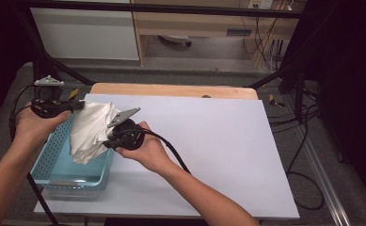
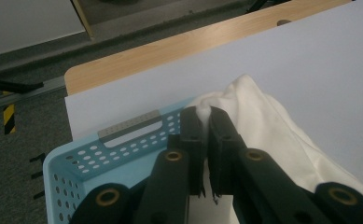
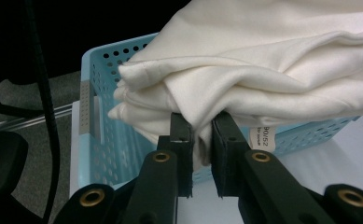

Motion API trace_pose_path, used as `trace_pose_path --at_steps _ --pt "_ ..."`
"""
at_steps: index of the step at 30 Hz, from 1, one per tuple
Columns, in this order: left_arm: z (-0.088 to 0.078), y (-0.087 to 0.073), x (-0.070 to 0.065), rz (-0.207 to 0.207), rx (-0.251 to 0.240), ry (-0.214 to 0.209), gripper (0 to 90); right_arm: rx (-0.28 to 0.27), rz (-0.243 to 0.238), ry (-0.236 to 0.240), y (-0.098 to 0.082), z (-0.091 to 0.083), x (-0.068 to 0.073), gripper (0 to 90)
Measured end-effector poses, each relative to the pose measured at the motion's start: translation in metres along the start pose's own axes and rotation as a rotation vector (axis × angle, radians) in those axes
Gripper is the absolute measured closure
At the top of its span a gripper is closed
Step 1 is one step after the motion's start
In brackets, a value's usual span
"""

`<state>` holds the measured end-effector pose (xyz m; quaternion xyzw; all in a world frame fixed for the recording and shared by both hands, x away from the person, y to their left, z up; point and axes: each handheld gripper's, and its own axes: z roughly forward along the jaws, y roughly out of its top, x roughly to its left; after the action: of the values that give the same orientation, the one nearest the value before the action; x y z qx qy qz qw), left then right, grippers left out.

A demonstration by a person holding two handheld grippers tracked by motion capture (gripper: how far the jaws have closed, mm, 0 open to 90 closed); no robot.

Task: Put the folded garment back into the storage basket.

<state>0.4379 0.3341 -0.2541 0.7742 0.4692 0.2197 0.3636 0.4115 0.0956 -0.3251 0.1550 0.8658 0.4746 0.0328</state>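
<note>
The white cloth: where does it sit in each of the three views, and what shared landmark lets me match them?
High view: the white cloth hangs left of centre, over the blue basket, between both grippers.
Left gripper view: centre to lower right, a fold pinched between the black jaws.
Right gripper view: across the top and centre, bunched folds clamped in the jaws, a small label showing.
Shared landmark: the perforated blue basket under the cloth.

Soft matt cloth [image 3: 272, 65], perforated plastic basket [image 3: 100, 154], wood table edge [image 2: 170, 51]

Small white tag [image 3: 262, 137] on the cream cloth [image 3: 272, 65], partly legible: "90/52"
</note>
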Motion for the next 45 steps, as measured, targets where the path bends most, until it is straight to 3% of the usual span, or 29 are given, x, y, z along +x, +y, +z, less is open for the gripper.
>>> trace_pose_path --at_steps 16,45 --pt "0.002 -0.012 0.006 -0.008 0.035 0.002 85.8 0.023 -0.024 0.017 -0.002 0.011 0.01 80.4" --pt "0.001 -0.022 0.016 -0.002 0.063 0.035 85.6 0.007 0.002 0.04 -0.001 0.026 0.015 79.9"
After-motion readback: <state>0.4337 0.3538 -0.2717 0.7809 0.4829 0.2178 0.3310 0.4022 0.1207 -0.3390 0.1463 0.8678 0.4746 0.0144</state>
